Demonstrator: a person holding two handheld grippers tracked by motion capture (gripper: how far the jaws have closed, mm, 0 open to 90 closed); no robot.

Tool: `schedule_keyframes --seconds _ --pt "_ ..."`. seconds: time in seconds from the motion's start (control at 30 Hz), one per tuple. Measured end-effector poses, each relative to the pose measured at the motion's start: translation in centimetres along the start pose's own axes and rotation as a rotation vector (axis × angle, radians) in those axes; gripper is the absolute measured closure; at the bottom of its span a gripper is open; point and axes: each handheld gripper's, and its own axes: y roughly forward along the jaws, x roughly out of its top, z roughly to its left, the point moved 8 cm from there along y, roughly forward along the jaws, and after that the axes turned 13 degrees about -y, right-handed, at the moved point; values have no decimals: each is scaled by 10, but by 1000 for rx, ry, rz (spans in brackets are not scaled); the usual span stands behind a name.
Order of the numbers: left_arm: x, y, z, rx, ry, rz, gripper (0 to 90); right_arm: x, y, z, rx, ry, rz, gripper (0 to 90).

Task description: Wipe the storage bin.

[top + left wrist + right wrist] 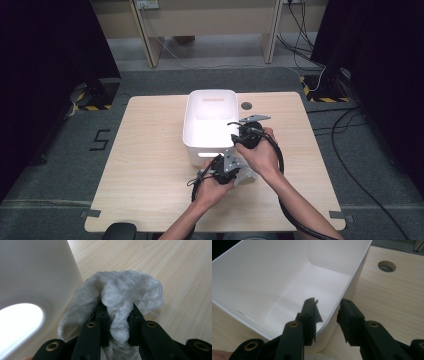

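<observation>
A white fluffy knitted cloth (130, 290) is bunched up on the table beside the near wall of the white plastic bin (210, 117). My left gripper (117, 315) is shut on a fold of it, and the cloth (246, 175) bulges over both fingertips. My right gripper (327, 312) straddles the near right corner of the bin (287, 277), one jaw inside and one outside, closed on the rim. In the high view the right gripper (243, 135) sits at that corner and the left gripper (223, 167) is just in front of the bin.
The bin's inside holds nothing. A handle cut-out (20, 322) shows in its near wall. A round cable hole (246, 106) sits in the light wood table (150, 165) behind the right hand. Cables trail from both grippers toward the front edge.
</observation>
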Motion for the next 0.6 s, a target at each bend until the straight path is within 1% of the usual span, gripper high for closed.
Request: schedule_keyframes --seconds 0.1,0.27,0.33,0.37,0.4,0.6 --pt "-1 1 0 6 5 4 761 0 0 0 -1 -1 1 665" --pt "-10 8 2 9 2 28 761 0 0 0 -2 -2 0 665" --pt "-12 10 2 9 1 29 760 0 0 0 -2 -2 0 665" --pt "-12 10 2 9 1 29 760 0 0 0 -2 -2 0 665" --pt "-14 10 2 3 0 40 760 0 0 0 -2 -2 0 665" --pt "-14 10 3 1 3 51 759 0 0 1 -2 0 1 664"
